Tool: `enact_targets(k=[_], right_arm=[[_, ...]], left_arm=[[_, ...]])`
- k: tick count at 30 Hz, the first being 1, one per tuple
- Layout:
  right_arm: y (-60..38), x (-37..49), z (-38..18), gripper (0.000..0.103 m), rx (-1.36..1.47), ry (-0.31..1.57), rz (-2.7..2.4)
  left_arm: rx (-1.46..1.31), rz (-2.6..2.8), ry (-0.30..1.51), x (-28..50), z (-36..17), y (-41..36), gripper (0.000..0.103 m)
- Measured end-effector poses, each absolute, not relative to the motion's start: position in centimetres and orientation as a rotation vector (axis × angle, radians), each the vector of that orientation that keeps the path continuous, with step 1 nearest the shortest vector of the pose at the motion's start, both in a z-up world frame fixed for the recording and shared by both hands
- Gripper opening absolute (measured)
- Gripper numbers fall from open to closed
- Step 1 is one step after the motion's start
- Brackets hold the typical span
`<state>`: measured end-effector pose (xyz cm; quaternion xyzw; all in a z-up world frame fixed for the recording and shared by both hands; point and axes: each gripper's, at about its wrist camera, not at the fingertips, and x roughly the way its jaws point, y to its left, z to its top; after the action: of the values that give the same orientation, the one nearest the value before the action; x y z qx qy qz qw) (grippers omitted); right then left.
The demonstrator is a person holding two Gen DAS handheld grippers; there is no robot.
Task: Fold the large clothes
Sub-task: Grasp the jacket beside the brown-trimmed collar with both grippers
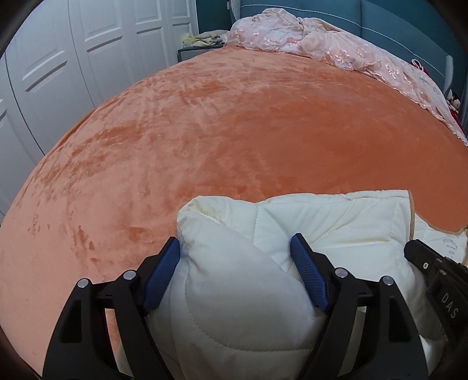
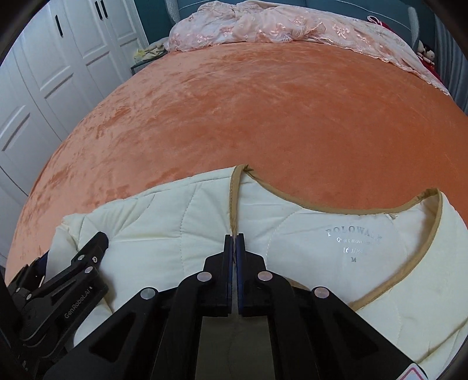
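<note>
Cream quilted jacket (image 2: 307, 242) at bottom of both frames, spread on orange bedspread (image 2: 234, 117). Left gripper (image 1: 234, 248): fingers wide apart, straddling puffy sleeve fold (image 1: 234, 277), bottom ctr. Right gripper (image 2: 234, 242): fingers together, clamped on tan-trimmed front edge (image 2: 234, 201), bottom ctr.

A wide bed under a plush orange velvet blanket (image 1: 234, 122) fills the frame. White panelled wardrobe doors (image 1: 58, 58) stand upper left; a teal padded headboard (image 1: 395, 20) and crumpled pink lace bedspread (image 1: 321, 43) sit upper right.
</note>
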<state>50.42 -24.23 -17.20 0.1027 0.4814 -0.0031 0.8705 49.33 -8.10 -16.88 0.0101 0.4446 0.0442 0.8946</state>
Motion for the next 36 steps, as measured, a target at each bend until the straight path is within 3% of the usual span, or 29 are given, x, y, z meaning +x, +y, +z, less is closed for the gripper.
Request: enact_targets(k=[13,17,20,26,27,28,32,36], right_arm=[[-25.0,48.9,-17.0,0.000,0.256,0.925,-0.028],[-30.9,44.4,-12.4,0.001,0.424,0.786,-0.168],[-37.0,41.0,-11.4,0.010,0.517,0.776,-0.277],[-44.8,36.9,-14.8,0.013,0.512,0.895,-0.449],[-45.5,36.4,-15.4,0.001,0.527,0.907,-0.447],[-46.1,36.1,-16.0,0.000,0.538,0.920,-0.432],[-46.2,35.6,-17.3,0.000,0.549,0.936,-0.365],[-45.6,35.6,-17.6,0.002,0.518,0.923,-0.336]], left_arm=[[0.092,0.143,0.913,49.7,-17.7,-8.9,0.083],[0.016,0.099,0.944,49.8,-16.8,-7.8,0.084],[-0.029,0.016,0.935,48.5,-14.3,-8.0,0.083],[-0.030,-0.203,0.829,44.3,-8.3,-16.8,0.083],[-0.012,-0.238,0.822,44.0,-7.8,-18.7,0.083],[0.012,-0.269,0.816,43.7,-7.6,-21.0,0.083],[0.110,-0.330,0.869,44.1,-9.7,-28.1,0.088],[0.121,-0.392,1.051,46.4,-14.6,-31.6,0.085]])
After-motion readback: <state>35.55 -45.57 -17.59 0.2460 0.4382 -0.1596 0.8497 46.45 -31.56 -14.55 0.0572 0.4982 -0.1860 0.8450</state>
